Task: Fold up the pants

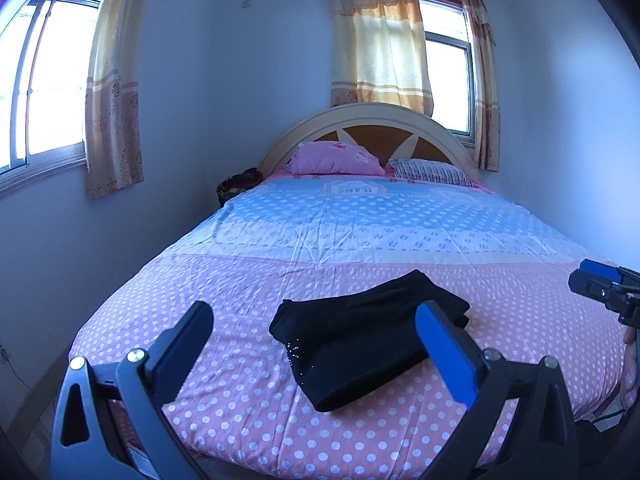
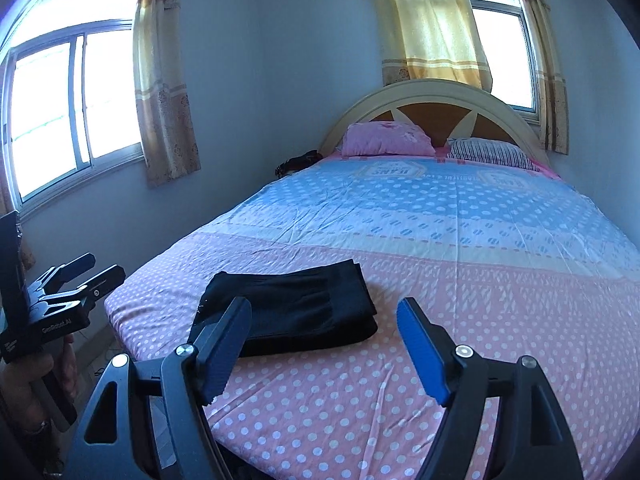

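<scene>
A pair of black pants point(image 1: 360, 332) lies folded into a compact bundle on the pink polka-dot end of the bed point(image 1: 240, 412); the right wrist view shows the same pants point(image 2: 296, 312) left of centre. My left gripper point(image 1: 316, 316) hangs open above the bed's foot, in front of the bundle and not touching it. My right gripper point(image 2: 324, 312) is also open, held back from the pants with nothing between its fingers. The right gripper point(image 1: 604, 288) shows at the right edge of the left wrist view. The left gripper point(image 2: 80, 276) shows at the left edge of the right wrist view.
The bed point(image 2: 440, 360) carries a pink and blue sheet, with a pink pillow point(image 1: 336, 158) and a striped pillow point(image 1: 432, 172) at the curved headboard point(image 1: 380, 120). Curtained windows point(image 2: 72, 108) lie left and behind. A dark bundle point(image 1: 238, 184) sits beside the bed's far left corner.
</scene>
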`<state>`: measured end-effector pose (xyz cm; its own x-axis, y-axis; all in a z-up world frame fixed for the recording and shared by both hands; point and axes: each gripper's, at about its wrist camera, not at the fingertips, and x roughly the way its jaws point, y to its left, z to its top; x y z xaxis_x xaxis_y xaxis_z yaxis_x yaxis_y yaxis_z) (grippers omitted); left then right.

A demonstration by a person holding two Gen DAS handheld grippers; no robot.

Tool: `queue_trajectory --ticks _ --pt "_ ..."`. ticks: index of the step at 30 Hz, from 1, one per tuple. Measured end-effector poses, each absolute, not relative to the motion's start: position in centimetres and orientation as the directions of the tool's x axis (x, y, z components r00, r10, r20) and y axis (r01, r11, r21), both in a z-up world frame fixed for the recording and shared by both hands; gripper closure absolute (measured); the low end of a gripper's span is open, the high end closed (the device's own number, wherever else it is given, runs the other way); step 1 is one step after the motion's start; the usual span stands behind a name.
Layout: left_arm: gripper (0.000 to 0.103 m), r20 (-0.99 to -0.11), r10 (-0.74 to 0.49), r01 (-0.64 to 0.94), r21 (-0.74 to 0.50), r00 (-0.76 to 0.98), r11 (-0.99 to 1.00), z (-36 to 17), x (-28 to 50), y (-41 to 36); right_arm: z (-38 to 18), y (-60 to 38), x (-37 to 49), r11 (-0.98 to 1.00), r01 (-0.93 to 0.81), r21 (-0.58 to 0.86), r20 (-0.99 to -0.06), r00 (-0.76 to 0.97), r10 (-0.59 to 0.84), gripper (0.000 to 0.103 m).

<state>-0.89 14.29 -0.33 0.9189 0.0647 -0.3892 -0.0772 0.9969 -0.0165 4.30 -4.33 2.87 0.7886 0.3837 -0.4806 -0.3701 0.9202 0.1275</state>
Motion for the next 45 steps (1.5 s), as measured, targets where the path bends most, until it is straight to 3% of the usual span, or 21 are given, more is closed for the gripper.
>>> queue_trajectory --ticks 28,45 --pt "0.000 -0.415 0.078 -0.084 0.006 0.907 0.996 -0.6 -0.6 14.0 1.7 -3.9 3.9 0.914 -0.383 0.135 -0.487 0.778 0.397 0.027" --pt "0.000 -0.386 0.100 -0.098 0.026 0.917 0.995 0.0 -0.7 13.6 1.9 -4.5 3.5 0.916 -0.382 0.124 -0.468 0.792 0.393 0.027"
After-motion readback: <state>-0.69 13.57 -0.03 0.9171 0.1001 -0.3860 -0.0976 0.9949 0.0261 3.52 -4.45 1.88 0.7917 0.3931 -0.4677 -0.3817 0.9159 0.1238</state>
